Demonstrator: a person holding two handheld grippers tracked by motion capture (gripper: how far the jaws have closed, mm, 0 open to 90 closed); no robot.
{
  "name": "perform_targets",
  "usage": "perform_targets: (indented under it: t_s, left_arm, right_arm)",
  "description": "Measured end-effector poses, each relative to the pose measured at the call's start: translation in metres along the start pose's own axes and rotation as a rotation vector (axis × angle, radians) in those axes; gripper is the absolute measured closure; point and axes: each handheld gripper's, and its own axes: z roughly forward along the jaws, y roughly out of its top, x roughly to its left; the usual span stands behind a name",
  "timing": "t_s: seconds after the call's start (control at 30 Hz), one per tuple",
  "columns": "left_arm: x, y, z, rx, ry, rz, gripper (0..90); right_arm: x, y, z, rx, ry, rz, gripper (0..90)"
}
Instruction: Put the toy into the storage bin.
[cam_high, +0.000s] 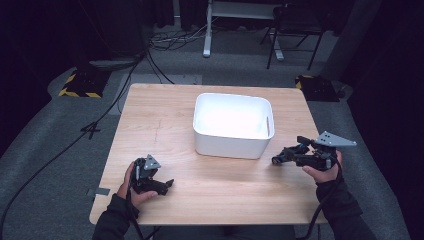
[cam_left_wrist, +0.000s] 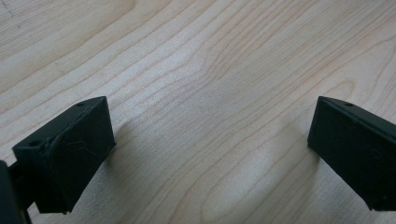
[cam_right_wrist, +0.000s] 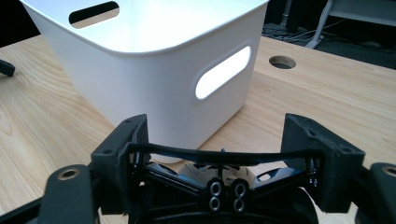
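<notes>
bin (cam_high: 233, 131): mid-table, upright, looks empty.
right gripper (cam_high: 278, 159): jaws apart, aimed at the bin's near right corner, just short of it.
left gripper (cam_high: 169, 184): jaws apart, low over bare table (cam_left_wrist: 205, 93).
step: likely approach to the bin.
next: close the gap, grip the wall squarely.

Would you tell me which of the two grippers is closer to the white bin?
The right gripper: its open jaws point at the white bin near its corner, while the left gripper sits farther off over bare table.
</notes>
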Motion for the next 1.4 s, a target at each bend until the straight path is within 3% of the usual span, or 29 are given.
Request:
perform_targets:
  t_s: [0.57,0.7,1.4]
  left_arm:
    - [0.0,0.0,0.0,0.001,0.001,0.002,0.6]
    - [0.0,0.0,0.0,0.001,0.001,0.002,0.6]
    - [0.0,0.0,0.0,0.002,0.001,0.002,0.6]
  right_arm:
    - [-0.006,0.036,-0.024,-0.032,-0.026,-0.023,24.4]
    - [-0.008,0.05,-0.028,-0.036,-0.037,-0.056,24.4]
    - [-0.01,0.102,-0.037,-0.074,-0.042,-0.08,24.4]
